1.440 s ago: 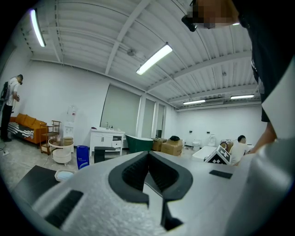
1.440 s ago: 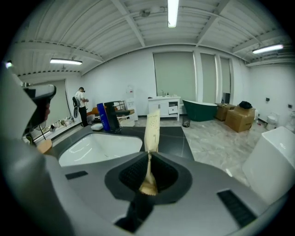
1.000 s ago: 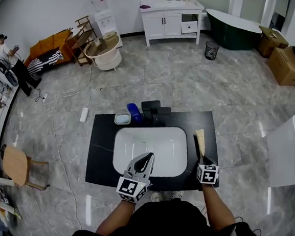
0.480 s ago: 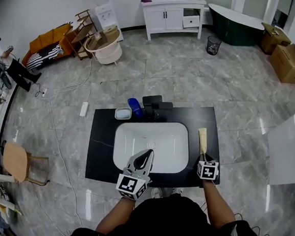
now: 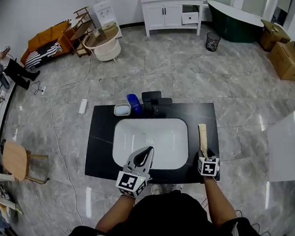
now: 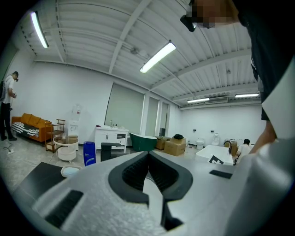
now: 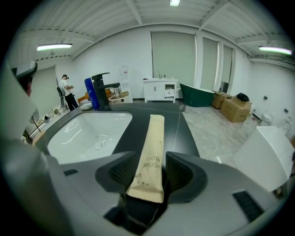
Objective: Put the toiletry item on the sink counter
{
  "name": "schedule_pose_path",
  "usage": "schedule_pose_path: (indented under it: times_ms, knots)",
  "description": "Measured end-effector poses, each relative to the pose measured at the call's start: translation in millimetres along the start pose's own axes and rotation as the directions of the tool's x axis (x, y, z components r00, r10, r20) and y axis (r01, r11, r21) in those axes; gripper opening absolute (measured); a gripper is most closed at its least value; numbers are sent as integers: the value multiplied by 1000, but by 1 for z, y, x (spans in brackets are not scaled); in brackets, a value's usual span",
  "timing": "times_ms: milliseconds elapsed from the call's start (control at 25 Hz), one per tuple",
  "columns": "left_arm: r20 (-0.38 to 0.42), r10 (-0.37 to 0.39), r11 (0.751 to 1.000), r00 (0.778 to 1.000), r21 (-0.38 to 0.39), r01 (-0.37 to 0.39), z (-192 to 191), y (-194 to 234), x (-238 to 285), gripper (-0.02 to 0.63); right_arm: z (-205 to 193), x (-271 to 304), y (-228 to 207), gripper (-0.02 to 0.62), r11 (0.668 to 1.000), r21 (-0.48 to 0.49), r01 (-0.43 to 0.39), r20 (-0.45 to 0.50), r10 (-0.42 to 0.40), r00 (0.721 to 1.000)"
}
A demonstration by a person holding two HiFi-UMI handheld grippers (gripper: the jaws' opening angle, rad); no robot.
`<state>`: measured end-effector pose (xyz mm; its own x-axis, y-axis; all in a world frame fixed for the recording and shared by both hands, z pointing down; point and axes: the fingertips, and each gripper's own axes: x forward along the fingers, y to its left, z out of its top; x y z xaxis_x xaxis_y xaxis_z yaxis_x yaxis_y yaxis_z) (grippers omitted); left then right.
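Black sink counter point(image 5: 99, 146) on a grey tiled floor, with a white basin point(image 5: 150, 141) set in it. Blue bottle point(image 5: 134, 103) and black faucet point(image 5: 154, 102) at the far edge. Toothbrush packet point(image 5: 202, 138): flat on the counter right of the basin, near end between the jaws of my right gripper point(image 5: 205, 155); those jaws are opening, pads clear of it. My left gripper point(image 5: 145, 155): over the basin's near rim, jaws together, empty.

tan toothbrush packet point(image 7: 149, 152), black counter point(image 5: 99, 148), white basin point(image 5: 130, 139)
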<state>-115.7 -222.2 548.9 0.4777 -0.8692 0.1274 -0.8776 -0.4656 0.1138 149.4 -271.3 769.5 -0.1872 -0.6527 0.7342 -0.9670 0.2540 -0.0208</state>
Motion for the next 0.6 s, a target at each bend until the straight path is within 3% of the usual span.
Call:
schedule_pose_path:
  times_ms: [280,600]
  knots:
    - [3,-4,1000,1000,4,4,2,-4,-2,9,62,-51,12,213,999,-31,-39,194,45,980]
    - [17,-13,1000,1000,15,13,11,-10,2,9,155,-129,41,175,986,-160,-38,438,106,893]
